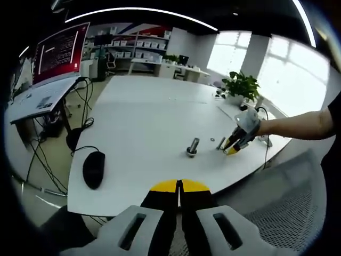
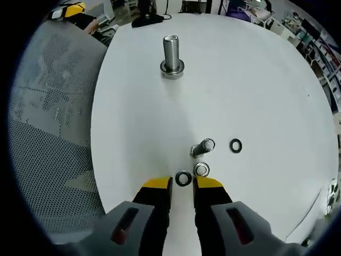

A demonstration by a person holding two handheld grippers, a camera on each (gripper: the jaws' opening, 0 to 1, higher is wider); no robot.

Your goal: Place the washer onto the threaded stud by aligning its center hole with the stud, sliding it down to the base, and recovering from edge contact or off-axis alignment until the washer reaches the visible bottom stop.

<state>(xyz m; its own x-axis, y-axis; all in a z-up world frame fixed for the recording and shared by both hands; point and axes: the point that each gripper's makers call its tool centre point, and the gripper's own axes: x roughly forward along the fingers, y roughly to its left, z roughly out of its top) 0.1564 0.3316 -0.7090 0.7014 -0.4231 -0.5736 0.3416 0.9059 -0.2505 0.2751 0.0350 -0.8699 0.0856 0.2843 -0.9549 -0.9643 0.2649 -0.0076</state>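
Observation:
The threaded stud (image 2: 172,53) stands upright on the white table (image 2: 256,80), far ahead of my right gripper (image 2: 183,184), with a ring around its base. A dark washer (image 2: 183,178) lies flat on the table just in front of the right gripper's yellow tips, in line with the gap between the open jaws. In the left gripper view the stud (image 1: 192,146) is at mid-table, and the right gripper (image 1: 234,144), held by a person's hand, is low beside it. My left gripper (image 1: 179,185) hovers off the table's near edge, jaws together and empty.
A small bolt (image 2: 202,146), a silvery ring (image 2: 201,169) and a second dark washer (image 2: 235,145) lie close by. A black mouse (image 1: 94,168) sits at the table's left edge, and a potted plant (image 1: 242,85) at the far right. A grey mesh chair (image 2: 48,106) borders the table.

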